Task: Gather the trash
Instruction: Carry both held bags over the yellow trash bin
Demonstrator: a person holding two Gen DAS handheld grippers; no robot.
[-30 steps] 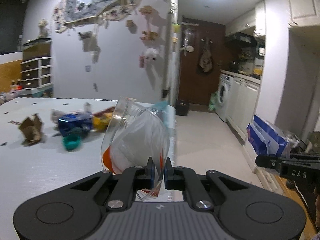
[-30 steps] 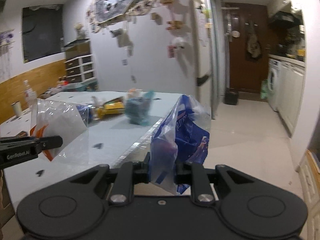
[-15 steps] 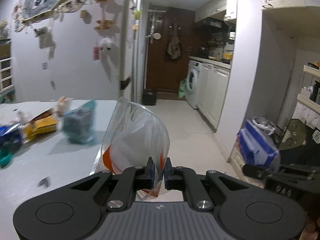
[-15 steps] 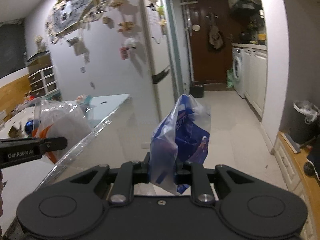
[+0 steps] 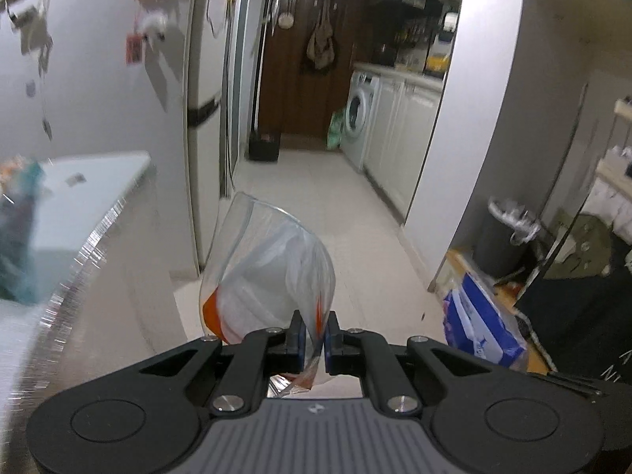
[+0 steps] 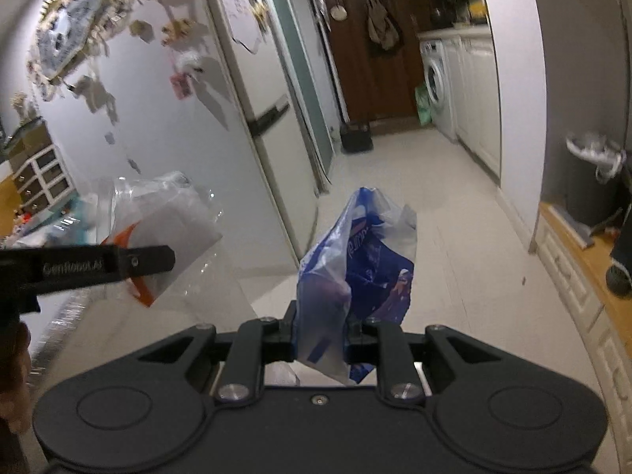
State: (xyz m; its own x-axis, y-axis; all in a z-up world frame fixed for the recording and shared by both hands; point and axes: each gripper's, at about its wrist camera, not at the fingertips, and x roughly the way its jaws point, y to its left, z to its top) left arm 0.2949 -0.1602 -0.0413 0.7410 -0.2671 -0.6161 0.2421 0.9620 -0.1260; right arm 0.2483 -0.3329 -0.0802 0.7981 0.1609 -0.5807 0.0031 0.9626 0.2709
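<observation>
My left gripper (image 5: 314,333) is shut on a clear plastic bag with orange marks (image 5: 268,272) and holds it up in the air. It also shows in the right wrist view (image 6: 158,233), with the left gripper (image 6: 150,260) at the left. My right gripper (image 6: 320,328) is shut on a blue and white plastic wrapper (image 6: 363,264), also seen in the left wrist view (image 5: 478,316) at lower right. A dark trash bin with a white liner (image 5: 501,237) stands on the floor to the right, past the wall corner; it also shows in the right wrist view (image 6: 592,181).
The white table (image 5: 79,197) with blurred leftover trash (image 5: 19,213) lies to the left. A fridge (image 6: 252,118) stands beside it. White cabinets and a washing machine (image 5: 359,118) line the right side of the tiled corridor floor (image 5: 335,205). A wooden ledge (image 6: 584,252) runs along the right.
Both grippers have swung right, away from the table, each still holding its bag. The table has slid to the left edge and the trash bin has come into view on the right.
</observation>
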